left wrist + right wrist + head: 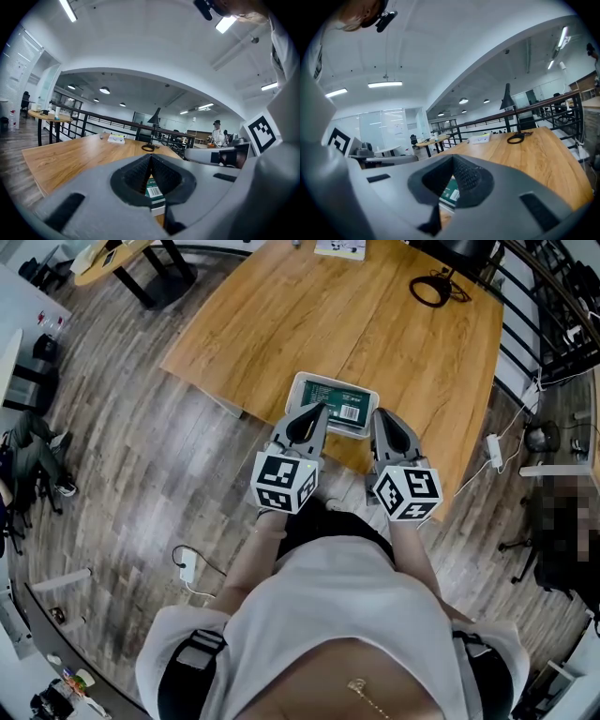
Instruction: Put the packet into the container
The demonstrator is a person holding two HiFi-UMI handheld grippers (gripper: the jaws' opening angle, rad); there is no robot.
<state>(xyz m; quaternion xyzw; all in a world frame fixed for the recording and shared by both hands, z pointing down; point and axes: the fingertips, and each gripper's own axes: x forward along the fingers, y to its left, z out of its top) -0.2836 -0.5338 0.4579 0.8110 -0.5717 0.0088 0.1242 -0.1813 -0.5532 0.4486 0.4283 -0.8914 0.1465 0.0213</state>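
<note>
A green packet (330, 397) with a white barcode label lies inside a shallow white container (298, 390) at the near edge of a wooden table (281, 315). My left gripper (321, 408) is held just short of the container's near left corner, its jaws shut with nothing between them. My right gripper (376, 412) sits beside the container's near right corner, also shut and empty. In the left gripper view the packet (153, 191) shows below the closed gripper (151, 157). The right gripper view shows the packet (451, 192) under its own closed gripper (453, 157).
A coiled black cable (431, 287) and a booklet (339, 247) lie at the table's far side. A black railing (553, 315) runs along the right. On the floor are a power strip (494, 451) and a white plug (187, 565).
</note>
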